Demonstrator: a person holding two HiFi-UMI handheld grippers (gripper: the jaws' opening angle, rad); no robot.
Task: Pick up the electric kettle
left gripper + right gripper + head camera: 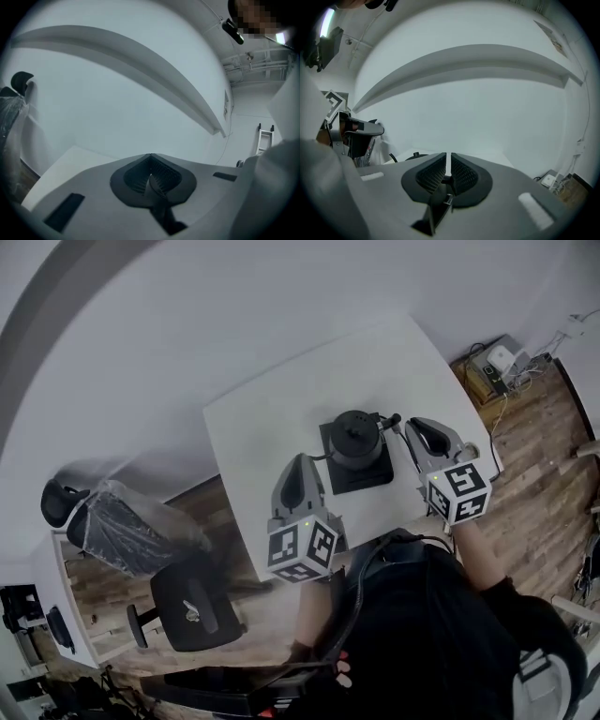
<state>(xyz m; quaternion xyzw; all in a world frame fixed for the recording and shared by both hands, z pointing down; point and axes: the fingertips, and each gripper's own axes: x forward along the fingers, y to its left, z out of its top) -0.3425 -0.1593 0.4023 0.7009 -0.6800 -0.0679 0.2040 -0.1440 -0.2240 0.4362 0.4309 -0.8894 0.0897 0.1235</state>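
Head view, items entered: electric kettle (356, 435), dark, lidded, upright on a black square base (362, 482) near the middle of a white table (253, 427), with its handle turned toward the right gripper (418, 426), which lies just beside it. Left gripper (302, 463) is near the base's left edge, apart from the kettle. Condition of jaws: left pair pressed fully together, right pair together but for a hairline slit, nothing between either. Right gripper view shows only the kettle's lid top peeking past the gripper's body, left of the jaws, so the aim looks off-line. Hazards, as judged: closed jaws advanced as they stand would push the handle rather than take it, and could slide or tip the kettle on its base. A grip on the rounded body would likely slip. A lift at an angle may drag the base along.
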